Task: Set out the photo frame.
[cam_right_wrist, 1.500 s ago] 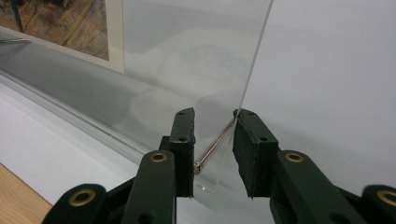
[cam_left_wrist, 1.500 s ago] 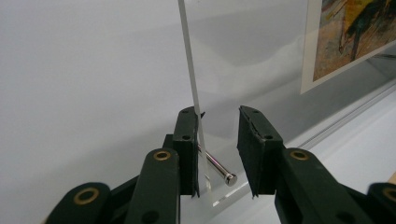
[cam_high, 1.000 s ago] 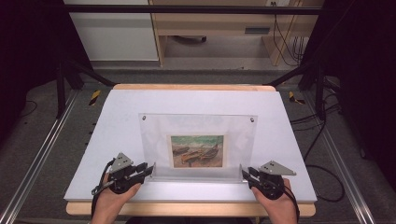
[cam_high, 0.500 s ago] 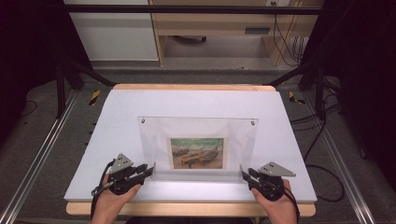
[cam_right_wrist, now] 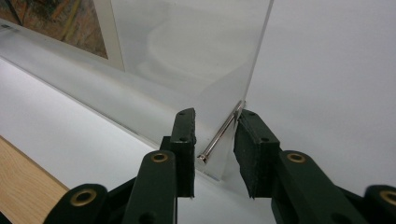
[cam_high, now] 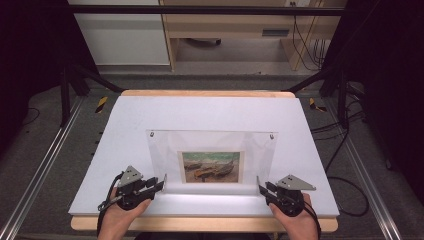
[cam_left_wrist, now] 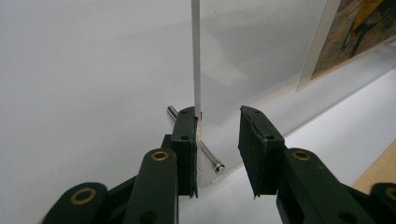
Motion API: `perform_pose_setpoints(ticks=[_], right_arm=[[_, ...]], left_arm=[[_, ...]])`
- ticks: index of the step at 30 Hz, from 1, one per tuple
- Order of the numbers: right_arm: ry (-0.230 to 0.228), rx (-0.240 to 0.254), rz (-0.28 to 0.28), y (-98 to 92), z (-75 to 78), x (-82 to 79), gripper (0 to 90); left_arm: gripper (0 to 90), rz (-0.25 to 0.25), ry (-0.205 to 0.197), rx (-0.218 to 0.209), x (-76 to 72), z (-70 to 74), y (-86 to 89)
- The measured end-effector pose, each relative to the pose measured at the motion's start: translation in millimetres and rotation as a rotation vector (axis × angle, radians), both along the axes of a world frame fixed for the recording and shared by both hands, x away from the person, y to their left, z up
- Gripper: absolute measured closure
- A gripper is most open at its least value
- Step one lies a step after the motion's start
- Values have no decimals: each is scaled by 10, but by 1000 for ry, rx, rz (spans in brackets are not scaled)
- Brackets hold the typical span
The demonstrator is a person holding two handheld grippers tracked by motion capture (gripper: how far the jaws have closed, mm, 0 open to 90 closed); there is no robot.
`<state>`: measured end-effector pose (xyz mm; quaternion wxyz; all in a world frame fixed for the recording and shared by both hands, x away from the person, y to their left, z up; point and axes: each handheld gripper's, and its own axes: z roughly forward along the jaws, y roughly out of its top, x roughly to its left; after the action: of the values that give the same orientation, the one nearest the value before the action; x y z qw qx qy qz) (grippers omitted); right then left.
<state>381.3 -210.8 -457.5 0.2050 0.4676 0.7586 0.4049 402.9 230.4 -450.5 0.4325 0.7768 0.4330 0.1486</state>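
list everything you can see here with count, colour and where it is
acrylic picture frame: 1, clear, standing near the middle of the white board, leaning back
picture: 1, print of boats in brown, green and blue with a white border, in the lower middle of the frame
metal pins: 4, silver; two at the frame's top corners, one at each bottom corner
white board: 1, white, covers the tabletop
table: 1, light wood, edge showing at front and back
cabinet: 1, white, on the floor behind the table
left gripper: 1, black, at the frame's bottom left corner, one jaw against the pane's edge
right gripper: 1, black, at the frame's bottom right corner, jaws either side of the pin
hands: 2, left, right, at the near edge
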Motion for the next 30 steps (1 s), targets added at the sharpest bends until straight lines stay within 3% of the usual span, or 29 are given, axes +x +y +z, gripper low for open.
perform_pose_setpoints(ticks=[30], right_arm=[[6, -9, 7, 5, -6, -5, 676]], left_arm=[[657, -5, -10, 16, -16, -1, -18]])
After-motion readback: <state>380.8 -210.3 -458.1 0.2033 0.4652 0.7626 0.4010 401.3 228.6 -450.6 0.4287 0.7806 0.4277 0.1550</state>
